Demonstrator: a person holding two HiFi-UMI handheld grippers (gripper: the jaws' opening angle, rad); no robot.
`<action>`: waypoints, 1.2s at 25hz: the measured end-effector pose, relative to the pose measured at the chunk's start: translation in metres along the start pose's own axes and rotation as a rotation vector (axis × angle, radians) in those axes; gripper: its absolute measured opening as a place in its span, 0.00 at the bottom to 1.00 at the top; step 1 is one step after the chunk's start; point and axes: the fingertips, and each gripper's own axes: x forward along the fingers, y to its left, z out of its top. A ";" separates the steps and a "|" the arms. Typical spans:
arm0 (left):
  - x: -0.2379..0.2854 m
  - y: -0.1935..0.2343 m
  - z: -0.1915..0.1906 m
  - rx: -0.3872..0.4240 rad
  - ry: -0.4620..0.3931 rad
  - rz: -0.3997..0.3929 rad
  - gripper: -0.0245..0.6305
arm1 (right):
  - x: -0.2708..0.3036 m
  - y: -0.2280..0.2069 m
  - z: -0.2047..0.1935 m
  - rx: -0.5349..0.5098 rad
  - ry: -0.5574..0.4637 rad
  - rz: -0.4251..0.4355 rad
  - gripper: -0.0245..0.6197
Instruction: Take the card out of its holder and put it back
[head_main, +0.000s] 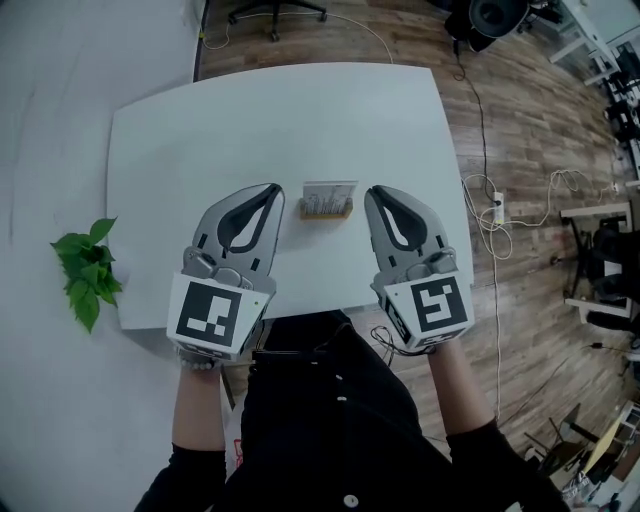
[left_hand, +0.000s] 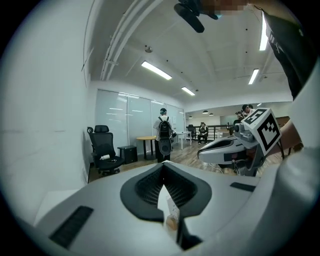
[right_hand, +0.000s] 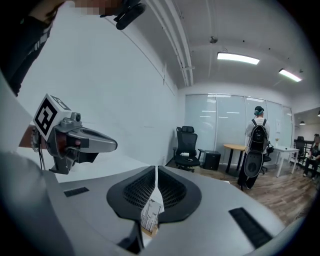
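Note:
A white card (head_main: 329, 192) stands upright in a small wooden holder (head_main: 326, 211) on the white table (head_main: 220, 130), near its front edge. My left gripper (head_main: 272, 188) is held just left of the holder, and my right gripper (head_main: 371, 192) just right of it. Both are raised over the table with their tips together and nothing held. In the left gripper view the left gripper (left_hand: 163, 164) has meeting jaws, and the card (left_hand: 169, 209) and holder (left_hand: 172, 221) show through the gap behind the tips. The right gripper view shows the same: shut right gripper (right_hand: 157, 168), card (right_hand: 150, 213) below.
A green leafy plant (head_main: 86, 270) sits off the table's left front corner. Cables and a power strip (head_main: 496, 212) lie on the wooden floor to the right. An office chair (left_hand: 104, 150) and a standing person with a backpack (left_hand: 163, 135) are far across the room.

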 end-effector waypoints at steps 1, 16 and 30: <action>-0.004 0.000 0.006 -0.001 -0.007 0.007 0.06 | -0.003 0.002 0.006 0.004 -0.013 0.001 0.12; -0.035 -0.026 0.046 0.038 -0.039 0.018 0.06 | -0.057 0.003 0.054 -0.037 -0.082 0.011 0.11; -0.040 -0.034 0.048 0.062 -0.053 0.022 0.06 | -0.061 0.000 0.056 -0.052 -0.103 0.001 0.11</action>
